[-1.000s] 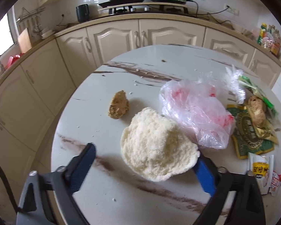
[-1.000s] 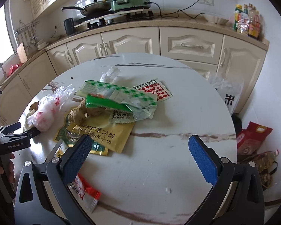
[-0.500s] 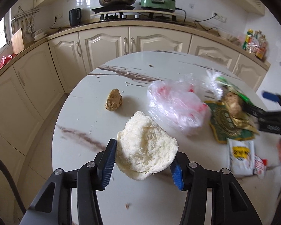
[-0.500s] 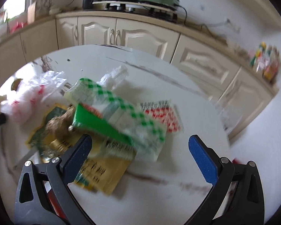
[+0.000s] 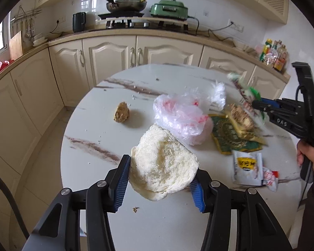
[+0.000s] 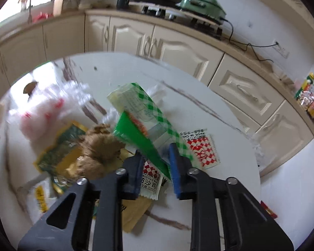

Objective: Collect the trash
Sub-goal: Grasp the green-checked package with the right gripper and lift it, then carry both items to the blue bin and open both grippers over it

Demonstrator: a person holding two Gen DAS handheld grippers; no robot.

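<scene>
My left gripper (image 5: 161, 173) is shut on a pale, torn piece of bread (image 5: 163, 163), held just above the round marble table (image 5: 94, 125). Beyond it lie a brown food lump (image 5: 121, 115) and a crumpled clear plastic bag (image 5: 178, 115) with red print. My right gripper (image 6: 156, 152) points down into a pile of wrappers. Its jaws are closing on a green-and-white checked wrapper (image 6: 140, 108) and pinch its near end. In the left wrist view the right gripper (image 5: 256, 104) holds that wrapper (image 5: 243, 92) tilted up. A small red-checked sachet (image 6: 149, 177) lies under the jaws.
Around the pile lie a second brown lump (image 6: 100, 146), a green-and-yellow packet (image 6: 58, 152), a red-checked packet (image 6: 201, 148) and a white-and-yellow sachet (image 5: 247, 165). A person's hand (image 5: 307, 156) holds the right gripper. Cream cabinets (image 5: 111, 58) curve behind the table.
My left gripper closed on the bread and lifted it off the table. My right gripper moved in over the wrapper pile, rolled, and went from wide open to pinching the green wrapper.
</scene>
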